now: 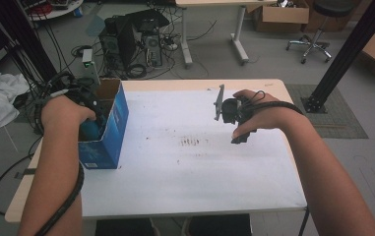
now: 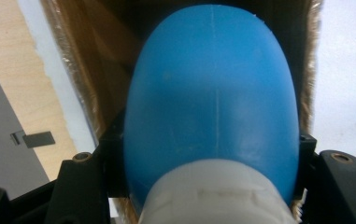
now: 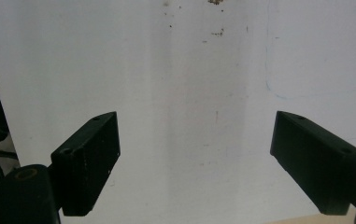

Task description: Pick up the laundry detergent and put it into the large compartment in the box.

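**Left tool holds a blue bottle at the mouth of a cardboard box**

In the high view, a person sits at a white table. The left hand reaches into a blue cardboard box that stands open at the table's left edge. The left tool is inside the box opening, and a patch of blue shows just beneath it.

The left gripper view looks along the tool's black jaws. They are clamped on a rounded blue bottle with a white cap nearest the camera. The bottle's body points away from the tool, into the box, whose brown inner walls rise on both sides close to the bottle.

To do this step well, I judge that the grip near the cap should stay firm and the bottle should be moved straight along the box's opening, so its wide body does not catch on the cardboard walls. The box is light and may shift or tip if dragged.

The right tool hovers over the table to the right, well apart from the box. Its jaws are spread wide with nothing between them, above bare white surface.
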Demonstrator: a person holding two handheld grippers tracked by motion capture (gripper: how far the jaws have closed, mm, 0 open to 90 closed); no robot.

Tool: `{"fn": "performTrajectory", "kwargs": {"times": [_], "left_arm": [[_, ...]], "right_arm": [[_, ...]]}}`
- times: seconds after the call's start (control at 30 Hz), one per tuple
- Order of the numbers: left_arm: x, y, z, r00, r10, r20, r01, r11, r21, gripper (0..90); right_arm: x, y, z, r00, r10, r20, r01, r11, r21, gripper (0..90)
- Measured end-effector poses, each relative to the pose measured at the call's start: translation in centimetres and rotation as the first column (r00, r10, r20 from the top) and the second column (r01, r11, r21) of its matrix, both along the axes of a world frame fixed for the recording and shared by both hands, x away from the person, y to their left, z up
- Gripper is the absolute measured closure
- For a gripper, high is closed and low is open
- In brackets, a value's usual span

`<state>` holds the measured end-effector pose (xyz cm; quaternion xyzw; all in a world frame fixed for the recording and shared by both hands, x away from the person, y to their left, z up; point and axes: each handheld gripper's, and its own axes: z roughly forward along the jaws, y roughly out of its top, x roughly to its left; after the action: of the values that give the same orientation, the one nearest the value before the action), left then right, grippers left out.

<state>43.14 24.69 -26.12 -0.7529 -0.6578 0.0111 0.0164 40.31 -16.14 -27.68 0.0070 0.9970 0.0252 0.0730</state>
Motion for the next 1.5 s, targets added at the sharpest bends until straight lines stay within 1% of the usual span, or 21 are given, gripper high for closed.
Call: {"fn": "performTrajectory", "kwargs": {"times": [0.03, 0.07, 0.17, 0.2, 0.33, 0.4, 0.43, 0.6, 0.8, 0.97, 1.33, 1.4, 1.43, 1.5], "left_arm": [[0.0, 0.1, -0.5, 1.0000, 0.005, -0.006, -0.005, 1.0000, 0.000, 38.5], [0.0, 0.1, -0.5, 1.0000, 0.005, -0.006, -0.005, 1.0000, 0.000, 38.5], [0.1, 0.3, -1.2, 1.0000, 0.003, -0.009, -0.003, 1.0000, 0.003, 38.5], [0.1, 0.3, -1.7, 0.9999, 0.007, -0.011, -0.007, 1.0000, -0.001, 38.5], [0.2, 0.3, -2.3, 0.9998, 0.005, -0.017, -0.005, 1.0000, -0.001, 38.5], [0.3, 0.3, -2.6, 0.9999, 0.005, -0.011, -0.005, 1.0000, -0.003, 38.5], [0.3, 0.3, -2.6, 1.0000, 0.008, -0.004, -0.008, 1.0000, -0.004, 38.5], [0.4, 0.2, -2.7, 1.0000, 0.004, -0.005, -0.004, 1.0000, 0.001, 38.5], [0.4, 0.4, -2.7, 1.0000, 0.006, 0.002, -0.006, 0.9999, -0.009, 38.4], [0.3, 0.3, -2.8, 1.0000, 0.007, 0.006, -0.007, 1.0000, -0.002, 38.3], [0.3, 0.0, -2.8, 1.0000, -0.002, -0.009, 0.002, 1.0000, 0.008, 37.8], [0.3, 0.0, -2.8, 0.9999, -0.002, -0.010, 0.002, 1.0000, 0.006, 37.5], [0.4, -0.1, -2.7, 0.9999, -0.008, -0.009, 0.008, 0.9999, 0.014, 36.0], [0.4, -0.1, -2.7, 1.0000, -0.006, -0.005, 0.006, 0.9999, 0.012, 33.8]], "right_arm": [[0.0, 0.1, 0.0, 1.0000, -0.001, -0.001, 0.001, 1.000, -0.002, 15.8], [0.0, 0.1, 0.0, 1.0000, -0.001, -0.001, 0.001, 1.000, -0.002, 15.8], [0.0, 0.1, -0.1, 1.0000, 0.000, -0.003, 0.000, 1.000, -0.004, 15.8], [0.1, 0.1, -0.1, 1.0000, -0.001, -0.003, 0.001, 1.000, -0.005, 15.8], [0.1, 0.2, -0.2, 1.0000, -0.002, -0.003, 0.002, 1.000, -0.007, 15.8], [0.1, 0.2, -0.3, 1.0000, -0.002, -0.004, 0.002, 1.000, -0.007, 15.8], [0.2, 0.3, -0.4, 1.0000, -0.001, -0.006, 0.001, 1.000, -0.008, 15.8], [0.2, 0.3, -0.5, 1.0000, 0.001, -0.007, -0.001, 1.000, -0.010, 15.8], [0.2, 0.3, -0.5, 1.0000, -0.001, -0.007, 0.001, 1.000, -0.007, 15.8], [0.1, 0.2, -0.3, 1.0000, -0.003, -0.002, 0.003, 1.000, 0.000, 15.8], [-0.2, -0.1, -0.1, 1.0000, -0.009, 0.002, 0.009, 1.000, 0.002, 15.8], [-0.2, -0.2, -0.1, 1.0000, -0.009, 0.001, 0.009, 1.000, 0.001, 15.9], [-0.2, -0.2, -0.1, 1.0000, -0.009, 0.002, 0.009, 1.000, 0.001, 15.8], [-0.2, -0.2, 0.0, 0.9999, -0.010, 0.002, 0.010, 1.000, 0.001, 15.8]]}}
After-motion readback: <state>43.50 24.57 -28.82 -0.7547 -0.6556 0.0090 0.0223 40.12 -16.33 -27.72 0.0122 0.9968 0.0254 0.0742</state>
